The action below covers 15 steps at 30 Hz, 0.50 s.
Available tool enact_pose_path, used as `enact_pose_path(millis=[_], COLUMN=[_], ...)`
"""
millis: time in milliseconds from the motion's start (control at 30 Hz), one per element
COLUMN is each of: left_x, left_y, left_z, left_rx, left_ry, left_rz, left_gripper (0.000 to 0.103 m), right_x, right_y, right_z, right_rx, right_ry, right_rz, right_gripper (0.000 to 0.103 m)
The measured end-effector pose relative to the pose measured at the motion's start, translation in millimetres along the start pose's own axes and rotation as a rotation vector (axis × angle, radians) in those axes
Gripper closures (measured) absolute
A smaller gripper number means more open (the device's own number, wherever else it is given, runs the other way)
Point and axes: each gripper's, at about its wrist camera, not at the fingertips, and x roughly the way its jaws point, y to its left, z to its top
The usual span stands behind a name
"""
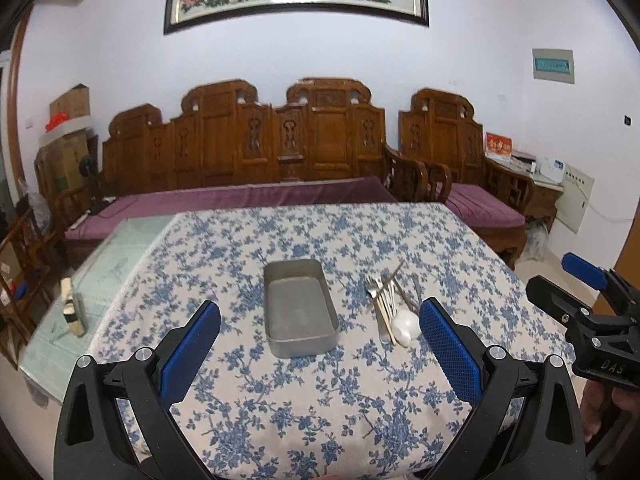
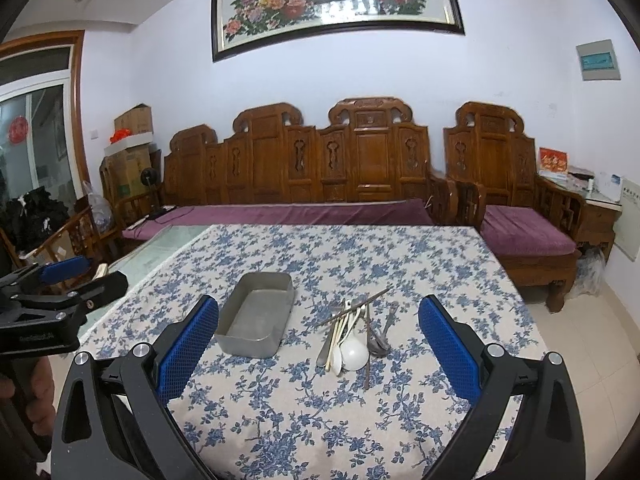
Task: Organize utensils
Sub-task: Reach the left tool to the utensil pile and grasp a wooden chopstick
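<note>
Jaws of left gripper (image 1: 320, 342) and right gripper (image 2: 319, 344) gape wide, holding nothing; nothing sorted yet: metal tray (image 1: 299, 307) sits empty mid-table, utensil pile (image 2: 354, 334) beside it toward the right edge

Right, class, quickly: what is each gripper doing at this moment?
Left gripper: open, holding nothing, above the tablecloth near the metal tray.
Right gripper: open, holding nothing, facing the utensil pile.
</note>
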Motion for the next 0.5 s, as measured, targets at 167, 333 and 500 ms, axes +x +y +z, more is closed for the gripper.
enact_pose_path(millis=[167,333,500], left_x=[26,51,76], left_y=[-7,-10,-12], left_z=[-8,-11,-12], left_rx=[0.038,0.066,0.097], left_ry=[0.041,0.069,0.098], left_rz=[-0.026,-0.039,-0.046], left_gripper=[0.006,0.006,0.006], right_x=[30,65,99], right_y=[-8,-20,-37], right_z=[-12,-20,-26], right_rx=[0.004,0.005,0.024], right_ry=[0.046,0.092,0.122], right_rz=[0.016,0.009,0.009], right_gripper=[0.013,0.021,0.022])
